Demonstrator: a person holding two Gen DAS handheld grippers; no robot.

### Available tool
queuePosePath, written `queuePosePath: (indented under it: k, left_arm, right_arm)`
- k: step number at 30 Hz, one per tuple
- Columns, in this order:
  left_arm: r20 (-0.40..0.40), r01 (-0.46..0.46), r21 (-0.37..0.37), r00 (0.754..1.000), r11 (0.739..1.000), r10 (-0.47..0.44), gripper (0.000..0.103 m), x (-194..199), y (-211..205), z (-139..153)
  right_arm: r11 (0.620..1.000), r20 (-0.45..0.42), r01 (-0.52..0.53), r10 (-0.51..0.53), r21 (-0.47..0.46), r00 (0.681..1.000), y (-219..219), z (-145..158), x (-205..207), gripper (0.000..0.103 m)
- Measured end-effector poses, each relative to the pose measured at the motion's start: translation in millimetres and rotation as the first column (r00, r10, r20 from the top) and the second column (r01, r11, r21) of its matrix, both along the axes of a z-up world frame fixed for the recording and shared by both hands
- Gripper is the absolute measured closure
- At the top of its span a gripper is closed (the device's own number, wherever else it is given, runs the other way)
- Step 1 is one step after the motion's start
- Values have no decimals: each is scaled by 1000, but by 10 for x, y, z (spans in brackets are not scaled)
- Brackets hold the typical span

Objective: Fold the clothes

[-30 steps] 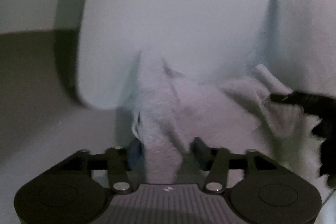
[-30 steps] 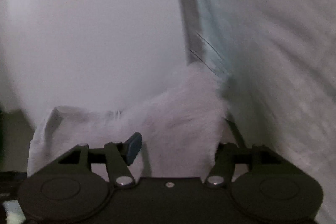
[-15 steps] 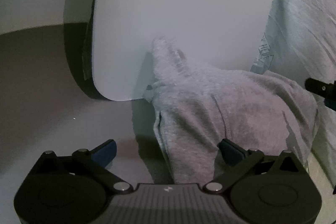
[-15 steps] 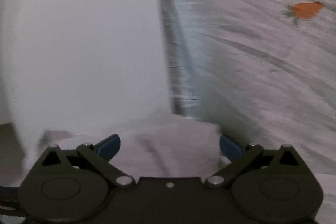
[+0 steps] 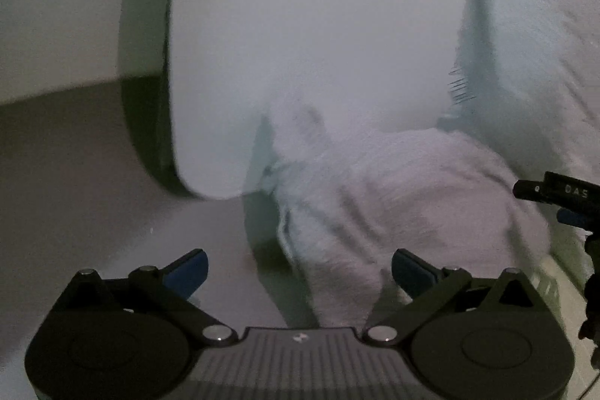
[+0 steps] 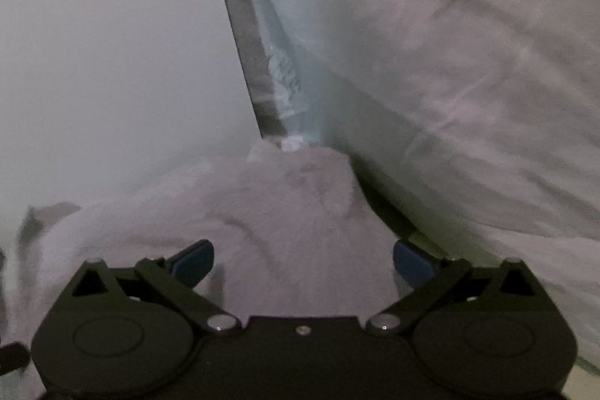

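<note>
While the dim, blurred views leave the surface under it hard for us to name, we see the grey fleece garment (image 5: 393, 197) lying bunched ahead of both claws, against a white rounded panel (image 5: 300, 36). Our left claw (image 5: 298, 268) is spread wide, holding nothing, with the garment's near edge between its fingers. Our right claw (image 6: 303, 261) is equally wide and empty over the fleece, crumpled pale fabric (image 6: 468, 62) to its right.

A pale grey fleecy garment (image 5: 405, 197) lies bunched in a soft, rumpled heap before me, its far edge against a white panel, one narrow end poking up at its left.
</note>
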State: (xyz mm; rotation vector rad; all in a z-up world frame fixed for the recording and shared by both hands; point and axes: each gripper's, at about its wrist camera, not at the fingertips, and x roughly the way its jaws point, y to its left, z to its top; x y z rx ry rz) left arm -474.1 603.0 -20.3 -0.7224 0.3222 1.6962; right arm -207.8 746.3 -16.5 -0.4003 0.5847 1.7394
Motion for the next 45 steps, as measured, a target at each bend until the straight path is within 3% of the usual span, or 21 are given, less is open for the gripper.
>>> queuePosePath:
  k: [8,15,21,29,38,45]
  left_arm:
    - [-67,143,101,988,985,-136,0,215,-433,565]
    - [10,166,68,986,984,-167,0,415,-1129,929]
    - [-39,221,37,975,975,-220,0,538,-1738,1037]
    - [-67,259,26,964,966,-256,0,539,-2173,1170]
    - [-133,378,35,919,925,-371,0,592,-2464,1248]
    - [-140,420,48,901,906,-411,0,569,-2590,1272]
  right_arm:
    - [994,-27,91,-90,58,996,-1397,730,135,0]
    - [991,60,124,-127,54,990,-2463,1089,25,0]
    - [992,106,123,-126,35,986,-3216,1070,-147,0]
    - [986,100,165,-164,-6,981,-3984,993,-181,0]
    - [967,57,255,-254,3,965,-4409,986,-145,0]
    - [956,58,292,-292,16,955,-4592,998,-183,0]
